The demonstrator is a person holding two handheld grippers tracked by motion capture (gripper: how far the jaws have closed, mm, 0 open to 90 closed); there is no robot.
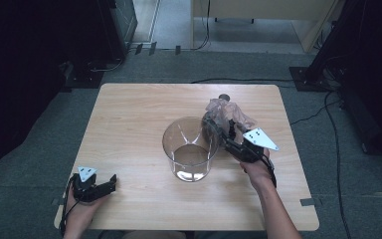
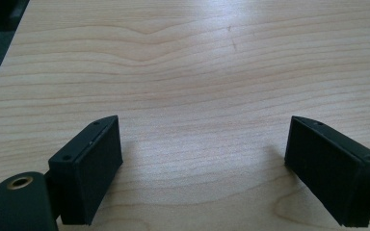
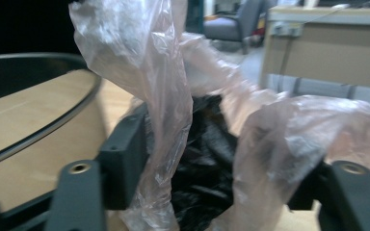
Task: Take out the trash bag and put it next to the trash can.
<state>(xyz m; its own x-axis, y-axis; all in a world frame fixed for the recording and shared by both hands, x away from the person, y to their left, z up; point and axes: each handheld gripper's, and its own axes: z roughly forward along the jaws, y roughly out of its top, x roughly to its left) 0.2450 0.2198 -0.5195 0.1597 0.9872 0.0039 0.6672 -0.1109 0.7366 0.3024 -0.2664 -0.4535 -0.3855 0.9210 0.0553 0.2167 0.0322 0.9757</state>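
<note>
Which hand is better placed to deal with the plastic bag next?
Right. Its tongs already straddle the bag beside the bowl; the left tongs rest open at the table's near corner.

A crumpled, translucent pinkish plastic bag (image 1: 227,113) with dark contents sits upright on the table just beside the clear container (image 1: 190,149)

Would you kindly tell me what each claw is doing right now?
Left claw: open, nothing between its jaws, resting over the bare table.
Right claw: jaws around a crumpled plastic bag beside the clear container; whether they press it cannot be told.
</note>
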